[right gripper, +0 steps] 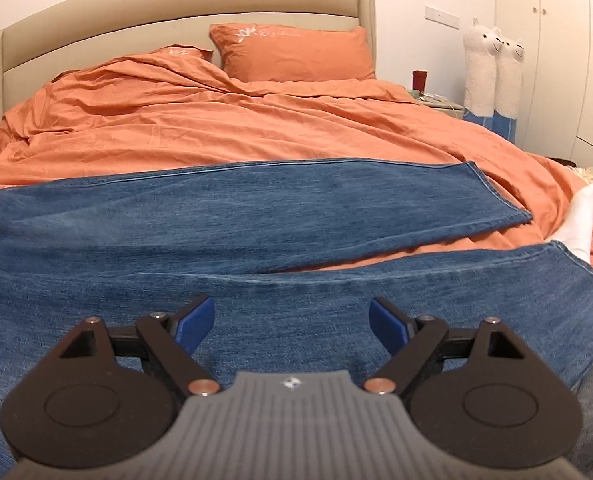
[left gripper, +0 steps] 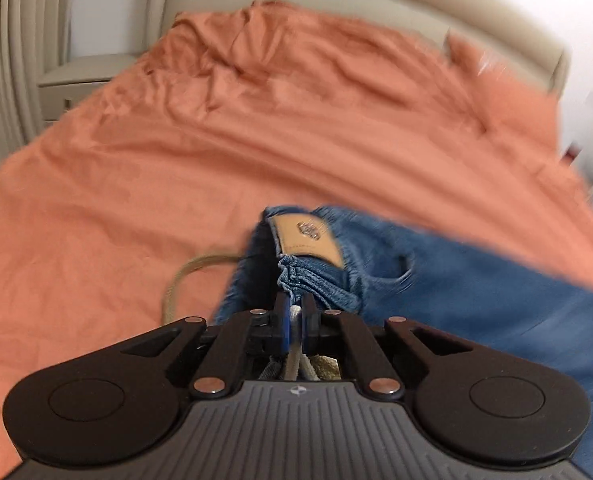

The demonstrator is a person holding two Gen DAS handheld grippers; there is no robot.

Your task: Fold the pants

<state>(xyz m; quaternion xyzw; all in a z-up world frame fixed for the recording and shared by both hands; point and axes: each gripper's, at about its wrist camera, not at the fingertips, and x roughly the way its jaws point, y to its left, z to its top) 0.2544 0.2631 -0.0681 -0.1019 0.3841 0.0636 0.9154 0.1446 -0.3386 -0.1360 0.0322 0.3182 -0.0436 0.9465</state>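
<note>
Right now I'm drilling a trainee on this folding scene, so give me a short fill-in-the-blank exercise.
1. The left gripper is shut on the jeans' ____.
2. The right gripper hangs ____ above the denim.
3. The duvet is ____ in colour.
4. Two ____ pillows lean on the headboard.

Missing words: waistband; open; orange; orange

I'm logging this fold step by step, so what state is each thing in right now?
left gripper: shut on the jeans' waistband and drawstring.
right gripper: open, over the denim, holding nothing.
jeans: spread across the bed, legs apart, not yet folded; waistband bunched.
duvet: rumpled.
pillow: propped against the headboard.
</note>
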